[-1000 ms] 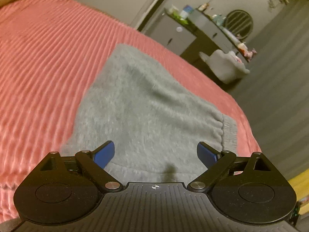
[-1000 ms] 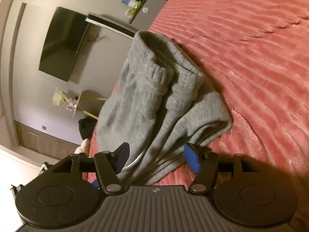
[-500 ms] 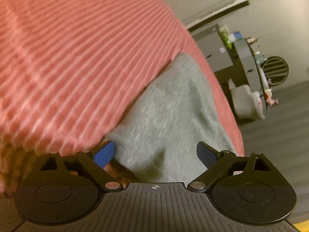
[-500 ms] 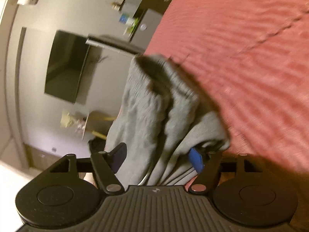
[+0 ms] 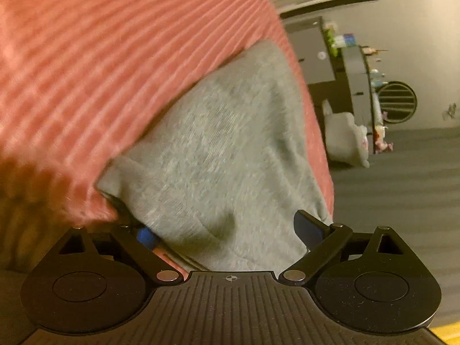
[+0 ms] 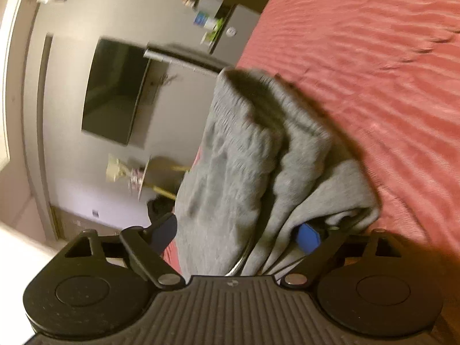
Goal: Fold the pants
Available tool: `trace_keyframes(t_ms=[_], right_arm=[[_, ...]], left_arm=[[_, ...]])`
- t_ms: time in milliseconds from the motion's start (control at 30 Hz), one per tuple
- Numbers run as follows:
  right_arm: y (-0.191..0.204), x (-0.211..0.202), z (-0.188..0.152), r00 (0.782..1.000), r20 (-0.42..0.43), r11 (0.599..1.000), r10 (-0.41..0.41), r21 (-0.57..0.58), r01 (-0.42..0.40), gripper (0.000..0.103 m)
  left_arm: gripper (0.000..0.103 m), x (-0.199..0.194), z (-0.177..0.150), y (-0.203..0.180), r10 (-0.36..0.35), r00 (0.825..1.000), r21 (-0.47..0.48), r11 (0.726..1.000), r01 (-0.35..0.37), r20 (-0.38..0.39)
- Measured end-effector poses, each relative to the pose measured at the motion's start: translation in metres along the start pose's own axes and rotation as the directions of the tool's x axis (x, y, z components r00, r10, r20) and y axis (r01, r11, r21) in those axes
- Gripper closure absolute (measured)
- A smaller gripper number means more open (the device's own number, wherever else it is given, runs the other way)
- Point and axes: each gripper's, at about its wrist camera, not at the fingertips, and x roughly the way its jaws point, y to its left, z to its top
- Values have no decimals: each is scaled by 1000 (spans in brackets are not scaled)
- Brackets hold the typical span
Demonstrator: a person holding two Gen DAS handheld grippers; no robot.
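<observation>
Grey knit pants (image 5: 218, 149) lie on a red ribbed bedspread (image 5: 100, 57), near the bed's edge. In the left wrist view my left gripper (image 5: 227, 231) is open, its blue pads on either side of the near edge of the cloth; the left pad is partly under the fabric. In the right wrist view the pants (image 6: 244, 161) are bunched, with the ribbed waistband at the top. My right gripper (image 6: 237, 231) is open with the bunched cloth between its jaws, and the right pad is tucked under a fold.
The bedspread (image 6: 373, 57) fills the right of the right wrist view. Beyond the bed's edge are a wall-mounted television (image 6: 115, 95), a dark dresser with bottles (image 5: 353, 72), a white stuffed toy (image 5: 345, 138) on grey carpet, and a small round table (image 6: 149, 178).
Both grippers have pushed forward and tilted, so the pants' edge now lies between each pair of jaws. The jaws have stayed open.
</observation>
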Motion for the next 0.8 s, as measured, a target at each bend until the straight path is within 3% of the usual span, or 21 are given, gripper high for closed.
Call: trace_keyframes(t_ms=[67,133,167,267,300,367,433,500,567,667,700,767,800], right_arm=[[0,1,2,1000,3,1000,-15,-3,15,13],[-1,-7,5,998,56,999,-40,7,40,14],[-4,-14,8,993,95,998,-63,21,61,16],[-24,-29,13,984,154,984,-94,166,68,41],[-27,-29,12,984,154,980,-95,186,66,45],[-18,-27,10,982,149,988,-113,120,96,44],[-4,-22,5,987,128,995,-101,32,98,26],[5,-13,-1,997,61,999,-38,-10,39,20],[10,-5,-4,999,27,998,-44,-52,45,20],[11,-5,1,997,44,996,-65,-65,67,20],[8,-9,5,993,79,995,-85,-47,88,21],[-1,-22,11,983,142,993,-117,14,116,29],[-8,-25,13,983,139,991,-123,59,116,43]], left_arm=[[12,0,4,4,47,999,-30,998,-46,24],[28,-9,6,4,87,990,-25,996,-85,111],[31,-14,7,5,100,985,-34,995,-96,144],[40,-15,6,8,116,981,-71,992,-106,155],[40,-15,4,5,125,979,-55,992,-118,161],[32,-12,-1,-6,131,979,7,991,-134,155],[18,-10,-8,-16,123,983,68,989,-133,137],[16,-4,-14,-26,148,981,137,977,-165,125],[16,2,-16,-34,189,974,187,960,-209,122],[27,3,-15,-39,238,955,198,942,-271,175],[37,2,-14,-39,258,945,203,933,-298,201],[48,1,-15,-42,290,928,222,913,-342,235],[50,0,-16,-44,301,922,226,907,-356,245]])
